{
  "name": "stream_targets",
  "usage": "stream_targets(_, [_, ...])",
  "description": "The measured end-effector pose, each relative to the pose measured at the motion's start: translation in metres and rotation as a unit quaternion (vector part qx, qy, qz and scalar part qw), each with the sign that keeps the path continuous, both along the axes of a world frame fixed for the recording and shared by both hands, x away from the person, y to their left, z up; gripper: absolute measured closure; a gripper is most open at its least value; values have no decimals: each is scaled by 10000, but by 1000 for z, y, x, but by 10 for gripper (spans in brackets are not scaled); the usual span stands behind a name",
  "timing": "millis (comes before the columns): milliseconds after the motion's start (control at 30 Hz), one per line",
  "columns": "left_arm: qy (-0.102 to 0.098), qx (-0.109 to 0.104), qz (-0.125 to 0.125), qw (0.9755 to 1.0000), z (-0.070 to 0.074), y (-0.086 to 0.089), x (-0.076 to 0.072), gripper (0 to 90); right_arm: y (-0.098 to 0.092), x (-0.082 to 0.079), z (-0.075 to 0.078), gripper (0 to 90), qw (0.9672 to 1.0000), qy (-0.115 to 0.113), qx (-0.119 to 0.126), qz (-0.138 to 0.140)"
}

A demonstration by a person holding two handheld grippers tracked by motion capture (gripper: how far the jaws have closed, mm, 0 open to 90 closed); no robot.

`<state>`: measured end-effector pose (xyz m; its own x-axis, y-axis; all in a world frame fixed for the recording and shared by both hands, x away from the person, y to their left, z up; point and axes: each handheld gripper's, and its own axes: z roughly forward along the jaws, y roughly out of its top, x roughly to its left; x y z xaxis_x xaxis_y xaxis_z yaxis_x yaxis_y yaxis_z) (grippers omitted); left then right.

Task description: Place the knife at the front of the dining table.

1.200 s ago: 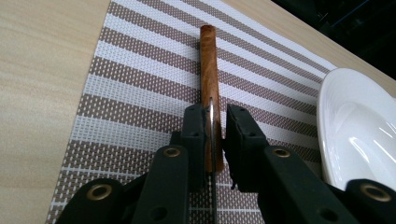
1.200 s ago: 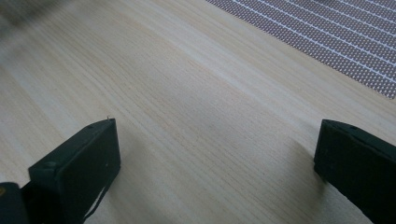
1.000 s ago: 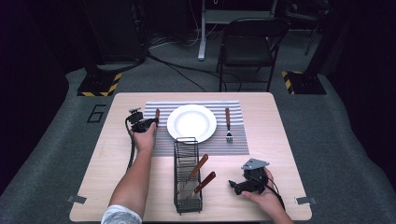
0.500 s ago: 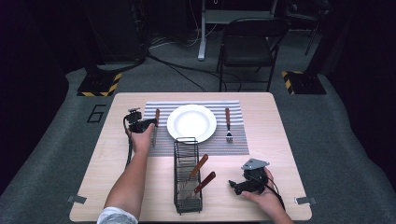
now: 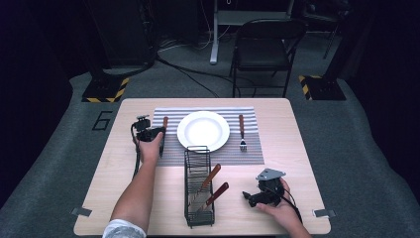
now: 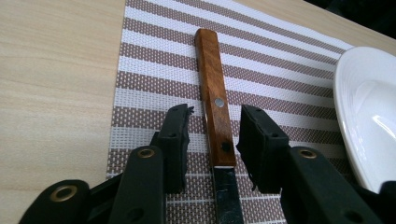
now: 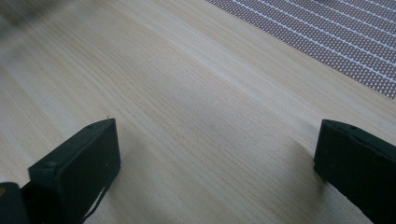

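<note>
The left gripper [image 6: 212, 133] straddles the knife [image 6: 215, 100] on the placemat [image 6: 149, 79], jaws just closing, pads not touching it. The right gripper [image 7: 215, 172] rests open on the counter [image 7: 187, 93].

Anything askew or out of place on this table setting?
Nothing stands out. The knife lies straight on the striped placemat left of the plate, the fork right of it. Two more wooden-handled utensils lean in the wire rack.
</note>
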<state>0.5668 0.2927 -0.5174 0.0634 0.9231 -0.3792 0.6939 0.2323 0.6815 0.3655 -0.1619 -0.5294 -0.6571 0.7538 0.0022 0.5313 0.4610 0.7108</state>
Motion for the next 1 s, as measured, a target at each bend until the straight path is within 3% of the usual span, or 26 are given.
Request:
stream_targets(367, [-262, 89, -187, 9994, 16, 12, -25, 571, 0, 0, 0, 0, 10000, 0, -1, 0])
stream_targets(500, [-320, -137, -276, 9990, 20, 12, -42, 535, 0, 0, 0, 0, 10000, 1, -1, -1])
stream_targets(633, [-441, 44, -544, 9975, 26, 12, -59, 517, 0, 0, 0, 0, 10000, 1, 0, -1])
stream_targets(867, [-565, 208, -1035, 9928, 36, 10, -87, 482, 0, 0, 0, 0, 10000, -1, 0, -1])
stream_targets(1000, [-609, 603, -1445, 9858, 38, 10, -102, 472, 0, 0, 0, 0, 10000, 0, 0, 0])
